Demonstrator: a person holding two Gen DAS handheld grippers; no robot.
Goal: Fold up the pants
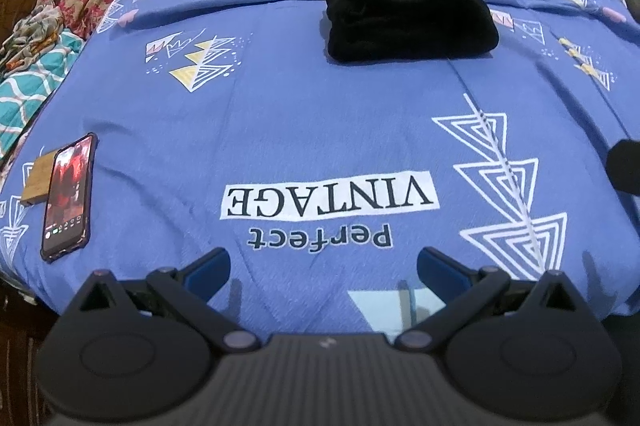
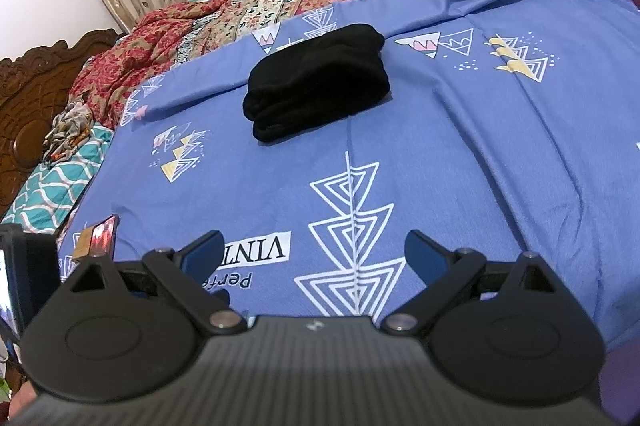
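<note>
Black pants (image 1: 410,16) lie folded in a compact bundle mid-bed (image 1: 280,114), well apart from both hand-held grippers. Left hand-held gripper (image 1: 323,264) spread, empty; right hand-held gripper (image 2: 314,250) too. Soft, light, floppy; pinch layered edge.

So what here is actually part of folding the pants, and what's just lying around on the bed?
Part of the job:
black pants, lying folded on the blue sheet
left tool, open
right tool, open

Just lying about:
phone
wooden block beside it
red patterned blanket
teal cloth
</note>
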